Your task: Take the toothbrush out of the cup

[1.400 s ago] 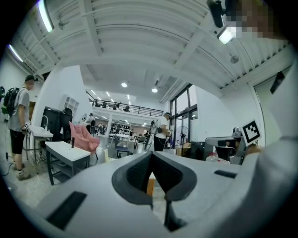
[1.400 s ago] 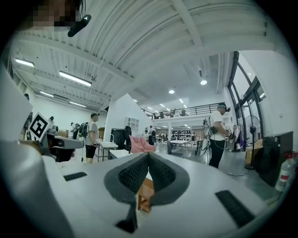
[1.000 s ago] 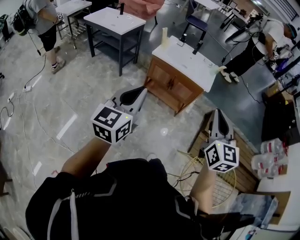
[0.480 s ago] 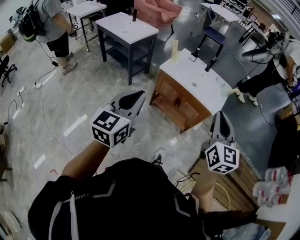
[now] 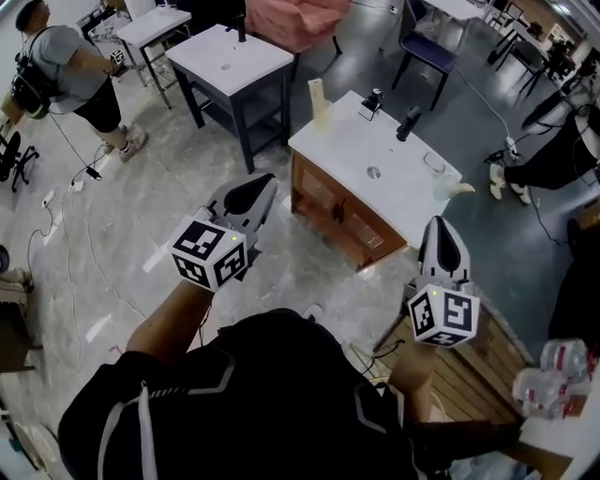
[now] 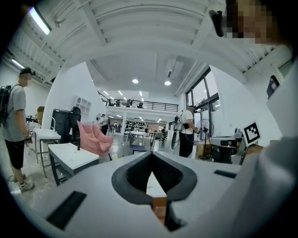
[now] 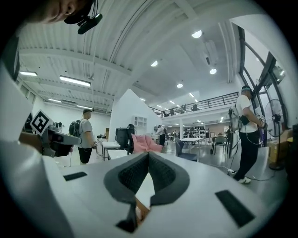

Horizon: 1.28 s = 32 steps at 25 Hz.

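Observation:
A clear cup stands at the right end of the white sink top of a wooden vanity. A pale toothbrush leans out of the cup to the right. My left gripper is shut and empty, left of the vanity's front and well short of the cup. My right gripper is also shut and empty, just in front of the vanity's right end, below the cup. In the left gripper view the pads meet with nothing between them. In the right gripper view the pads do the same.
A tall cream cylinder and two black taps stand on the sink top. A dark table with a white top, a pink chair and a blue chair stand behind. A person stands far left. A wooden pallet lies lower right.
Both grippers have moved toward the vanity, which now lies closer and more central in the head view. Both have stayed shut and empty.

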### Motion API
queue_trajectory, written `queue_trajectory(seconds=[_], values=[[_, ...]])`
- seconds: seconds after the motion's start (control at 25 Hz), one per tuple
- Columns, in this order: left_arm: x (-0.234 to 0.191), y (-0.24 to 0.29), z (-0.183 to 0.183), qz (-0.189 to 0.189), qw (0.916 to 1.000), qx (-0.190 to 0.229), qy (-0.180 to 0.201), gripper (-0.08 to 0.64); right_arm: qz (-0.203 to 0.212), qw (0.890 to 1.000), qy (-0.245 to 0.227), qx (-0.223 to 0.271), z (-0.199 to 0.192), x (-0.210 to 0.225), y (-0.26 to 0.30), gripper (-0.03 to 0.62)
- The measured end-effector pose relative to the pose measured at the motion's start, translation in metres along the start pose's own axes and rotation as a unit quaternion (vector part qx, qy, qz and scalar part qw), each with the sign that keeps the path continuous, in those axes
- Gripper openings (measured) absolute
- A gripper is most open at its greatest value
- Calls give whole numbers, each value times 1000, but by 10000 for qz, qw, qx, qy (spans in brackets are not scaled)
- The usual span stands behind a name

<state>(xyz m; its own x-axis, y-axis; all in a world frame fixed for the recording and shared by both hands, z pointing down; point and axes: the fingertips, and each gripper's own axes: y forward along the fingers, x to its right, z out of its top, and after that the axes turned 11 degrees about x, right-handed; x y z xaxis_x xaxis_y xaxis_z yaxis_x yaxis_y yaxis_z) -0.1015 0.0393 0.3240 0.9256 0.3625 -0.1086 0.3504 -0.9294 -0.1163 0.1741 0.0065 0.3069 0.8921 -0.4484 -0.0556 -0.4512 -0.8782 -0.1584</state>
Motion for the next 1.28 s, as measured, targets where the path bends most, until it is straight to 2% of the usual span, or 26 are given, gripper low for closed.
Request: queue_trajectory(seconds=[0.08, 0.44, 0.72, 1.0, 1.28], values=[[8, 25, -1, -70, 10000, 10, 46, 5, 9, 10000, 27, -34, -5, 19, 8, 5], [22, 111, -23, 80, 9996, -235, 134, 5, -76, 9998, 178, -25, -20, 98, 19, 6], [23, 152, -26, -118, 9997, -200, 103, 5, -296, 9994, 162, -36, -25, 120, 30, 11], [-4, 211, -37, -595, 9980, -116, -159, 5, -859, 9963, -31, -1, -27, 134, 59, 11], [-49, 268, -40, -1172, 9925, -127, -320, 5, -1639, 9856, -168, -383, -44, 137, 98, 50]])
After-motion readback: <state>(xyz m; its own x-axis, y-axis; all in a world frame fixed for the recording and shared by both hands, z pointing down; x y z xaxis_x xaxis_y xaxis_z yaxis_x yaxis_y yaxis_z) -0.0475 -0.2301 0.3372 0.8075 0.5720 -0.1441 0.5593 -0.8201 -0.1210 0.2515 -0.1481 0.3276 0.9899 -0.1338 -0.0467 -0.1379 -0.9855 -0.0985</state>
